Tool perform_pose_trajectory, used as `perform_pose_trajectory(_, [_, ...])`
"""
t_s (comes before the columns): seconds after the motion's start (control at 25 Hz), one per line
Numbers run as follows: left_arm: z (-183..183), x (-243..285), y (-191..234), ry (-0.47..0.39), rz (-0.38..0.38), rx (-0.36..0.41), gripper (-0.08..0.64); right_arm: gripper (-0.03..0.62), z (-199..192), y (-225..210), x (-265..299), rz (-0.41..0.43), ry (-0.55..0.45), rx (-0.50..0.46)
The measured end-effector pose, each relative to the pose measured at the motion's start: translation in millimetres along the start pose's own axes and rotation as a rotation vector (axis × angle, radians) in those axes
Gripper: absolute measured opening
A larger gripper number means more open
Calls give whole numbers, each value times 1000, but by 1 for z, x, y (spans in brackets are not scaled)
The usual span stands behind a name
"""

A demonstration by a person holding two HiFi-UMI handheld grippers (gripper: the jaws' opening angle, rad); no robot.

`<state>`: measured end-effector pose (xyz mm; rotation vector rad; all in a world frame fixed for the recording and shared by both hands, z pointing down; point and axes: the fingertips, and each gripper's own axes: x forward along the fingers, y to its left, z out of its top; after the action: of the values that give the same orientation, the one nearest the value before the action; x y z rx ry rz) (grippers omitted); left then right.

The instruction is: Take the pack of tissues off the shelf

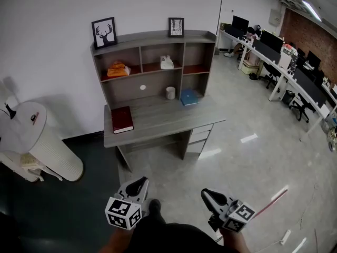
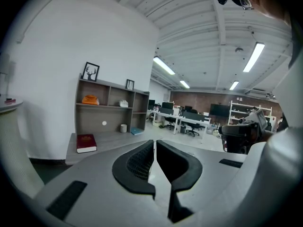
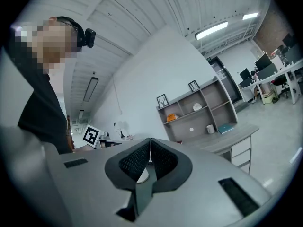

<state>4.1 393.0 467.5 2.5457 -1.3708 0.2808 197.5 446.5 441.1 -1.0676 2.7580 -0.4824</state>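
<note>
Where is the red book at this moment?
In the head view, the red book lies on the desk's left end, below the orange thing on the shelf.

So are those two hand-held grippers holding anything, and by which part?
Nothing is held: the left hand-held gripper and the right hand-held gripper are both shut with nothing between their jaws, away from the shelf.

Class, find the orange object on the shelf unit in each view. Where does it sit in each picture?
Head view: orange object, upper left of the picture, in the shelf's left compartment.
Left gripper view: left of centre, small.
Right gripper view: just right of centre, small.
Shared landmark: the deer picture on the shelf top above it.
</note>
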Motion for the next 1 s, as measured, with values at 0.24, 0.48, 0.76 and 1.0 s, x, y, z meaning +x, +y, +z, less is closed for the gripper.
perform_pose_trajectory(0.24, [14, 50, 23, -14, -38, -7, 29, 17, -5, -39, 21, -35, 32, 9])
perform_pose_trajectory(0.48, [34, 106, 84, -16, -49, -12, 29, 17, 17, -83, 92, -48, 34, 0])
perform_pose_trajectory(0.76, [73, 149, 163, -43, -58, 11, 29, 17, 42, -111, 201, -5, 47, -26])
perform_pose_trajectory(1.0, [81, 159, 230, -38, -31, 7, 29, 17, 36, -110, 284, 56, 83, -14])
